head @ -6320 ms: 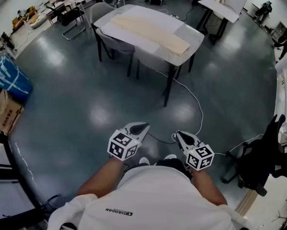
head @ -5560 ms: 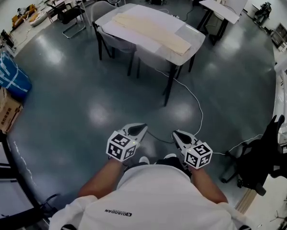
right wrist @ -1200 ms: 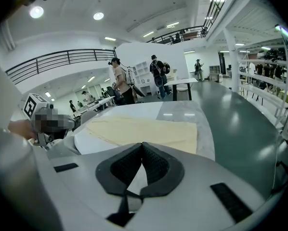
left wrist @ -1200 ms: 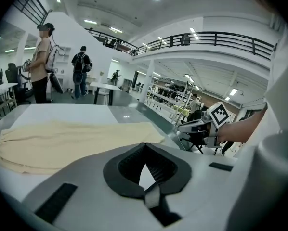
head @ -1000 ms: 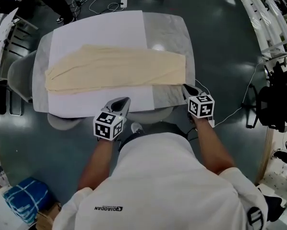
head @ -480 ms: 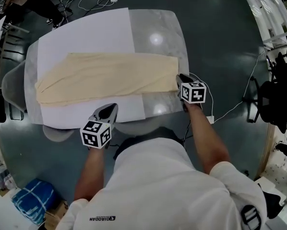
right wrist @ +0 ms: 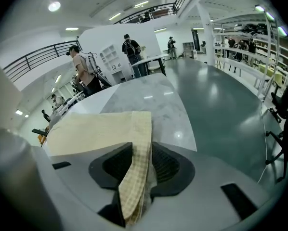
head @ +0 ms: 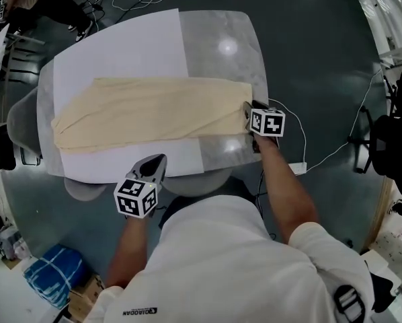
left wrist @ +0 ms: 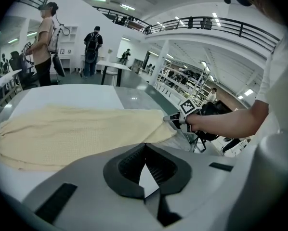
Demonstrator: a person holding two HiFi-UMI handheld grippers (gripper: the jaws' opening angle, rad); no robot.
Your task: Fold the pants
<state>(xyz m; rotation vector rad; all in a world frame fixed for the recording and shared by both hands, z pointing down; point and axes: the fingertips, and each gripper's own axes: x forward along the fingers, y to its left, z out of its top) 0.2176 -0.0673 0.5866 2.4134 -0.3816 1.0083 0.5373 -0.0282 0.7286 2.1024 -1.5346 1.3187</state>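
Where the pants [head: 154,110] lie: flat and lengthwise across the table [head: 234,36], mostly on a white sheet [head: 120,46]; the tapered end points left and the straight-cut end runs right onto the bare grey top.
Left end: untouched and lying square. It is probably the landing mark for a fold in half, so it is best left undisturbed.
Left gripper [head: 157,161]: hovers at the near table edge, just short of the cloth. Its jaw tips meet and nothing is in them.
Middle of the pants: smooth, with no crease yet. To my eye the idle claw would serve best here or on the far corner of the right end, and it must part its jaws first either way.
Right gripper [head: 249,108]: sits at the near corner of the straight-cut end. Its jaws have just been opening and stand apart, with the cloth between them but not yet pinched.
Edge band [right wrist: 143,129]: stands up on edge in the gap, seemingly more than one layer. The bite should go deep enough to catch every layer, past the band rather than on its lip.
Closing: squeeze only once the cloth sits centred between the pads, because a skewed pinch would likely twist the corner as it rises.
Carry: judged from this layout, lift low and sweep leftward so the far corner follows evenly.
Bare top at right: slick-looking, so the free corner may slide or trail if only one corner is raised.
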